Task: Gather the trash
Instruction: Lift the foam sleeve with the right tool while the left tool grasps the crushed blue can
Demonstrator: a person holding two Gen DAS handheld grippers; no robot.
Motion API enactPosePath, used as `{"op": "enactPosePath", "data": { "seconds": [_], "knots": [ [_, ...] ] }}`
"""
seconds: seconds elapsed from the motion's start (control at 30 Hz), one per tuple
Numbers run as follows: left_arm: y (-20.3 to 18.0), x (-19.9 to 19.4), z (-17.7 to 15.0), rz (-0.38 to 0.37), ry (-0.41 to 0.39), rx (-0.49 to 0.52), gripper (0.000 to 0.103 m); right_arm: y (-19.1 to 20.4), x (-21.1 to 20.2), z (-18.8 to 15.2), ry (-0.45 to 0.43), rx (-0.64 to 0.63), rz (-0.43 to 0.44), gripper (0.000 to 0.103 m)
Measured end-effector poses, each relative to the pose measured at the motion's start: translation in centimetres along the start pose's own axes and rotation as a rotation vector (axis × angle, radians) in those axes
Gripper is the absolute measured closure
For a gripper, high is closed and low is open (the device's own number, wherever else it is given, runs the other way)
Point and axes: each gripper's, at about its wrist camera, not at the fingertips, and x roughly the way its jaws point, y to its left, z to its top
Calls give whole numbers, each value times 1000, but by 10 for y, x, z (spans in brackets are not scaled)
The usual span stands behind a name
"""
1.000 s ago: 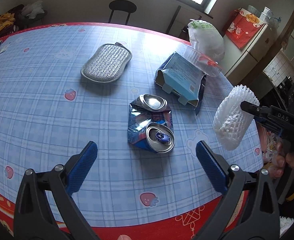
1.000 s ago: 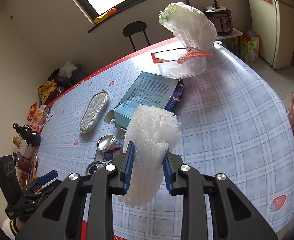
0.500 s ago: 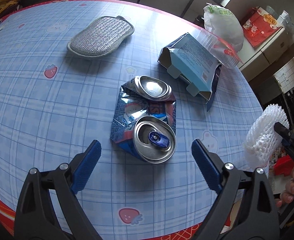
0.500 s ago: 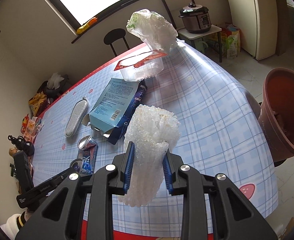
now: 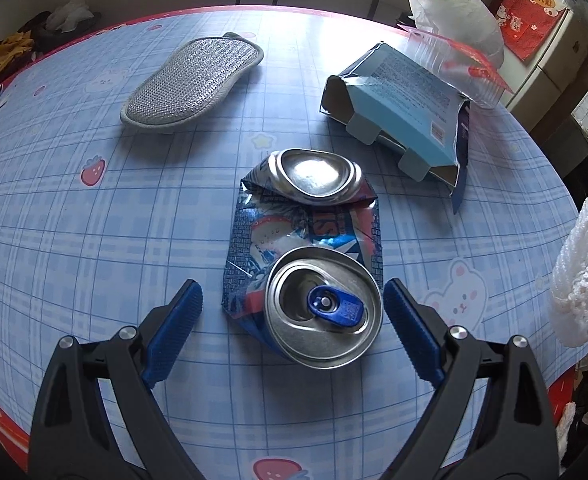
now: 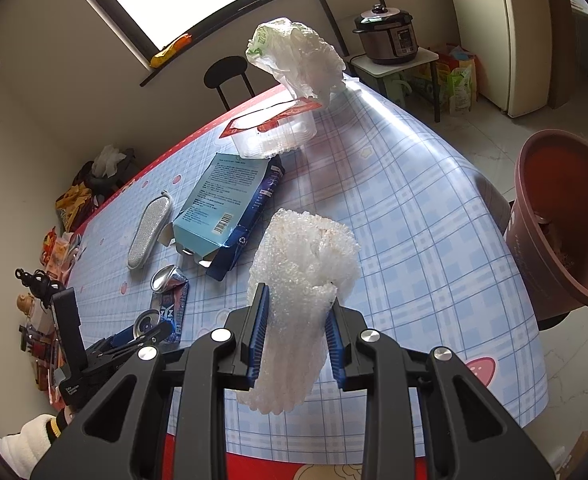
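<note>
A crushed blue soda can (image 5: pixel 306 256) lies flat on the checked tablecloth. My left gripper (image 5: pixel 293 322) is open, its blue pads either side of the can's near end, low over the table. It also shows in the right wrist view (image 6: pixel 150 334) beside the can (image 6: pixel 166 304). My right gripper (image 6: pixel 297 334) is shut on a white foam fruit net (image 6: pixel 306 272), held above the table's right side; the net shows in the left wrist view (image 5: pixel 578 276). A torn blue carton (image 5: pixel 398 108), a clear plastic tray (image 6: pixel 274 132) and a white plastic bag (image 6: pixel 294 56) lie farther back.
A silver scouring pad (image 5: pixel 192 84) lies at the back left. A brown plastic bin (image 6: pixel 566 216) stands on the floor off the table's right edge. A black chair (image 6: pixel 230 76) stands behind the table. A rice cooker (image 6: pixel 386 34) sits on a side stand.
My left gripper has come down and forward until its open pads flank the can. My right gripper has carried the foam net rightward, bringing the brown bin into view.
</note>
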Motion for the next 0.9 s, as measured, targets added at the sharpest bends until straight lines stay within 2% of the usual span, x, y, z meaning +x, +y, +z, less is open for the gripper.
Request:
{"op": "enactPosePath", "data": {
  "seconds": [0.27, 0.33, 0.37, 0.47, 0.57, 0.87, 0.9],
  "knots": [
    [-7, 6, -1, 39, -13, 48, 12, -3, -1, 0, 2, 6, 1, 75],
    [-7, 5, -1, 45, -18, 46, 17, 0, -2, 0, -2, -3, 3, 75],
    [-6, 3, -2, 40, -27, 46, 24, 0, -2, 0, -3, -6, 3, 75],
    [-3, -3, -3, -29, -38, 39, 24, 0, -1, -1, 2, -4, 1, 75],
    [-1, -13, -4, -52, -66, 44, 29, 1, 1, 0, 6, 0, 3, 75],
    [26, -60, 3, -120, -161, -27, 31, 21, -3, 14, -21, -43, 29, 75],
    [29, -65, 4, -126, -169, -33, 34, 23, -3, 15, -23, -47, 32, 75]
  ]
}}
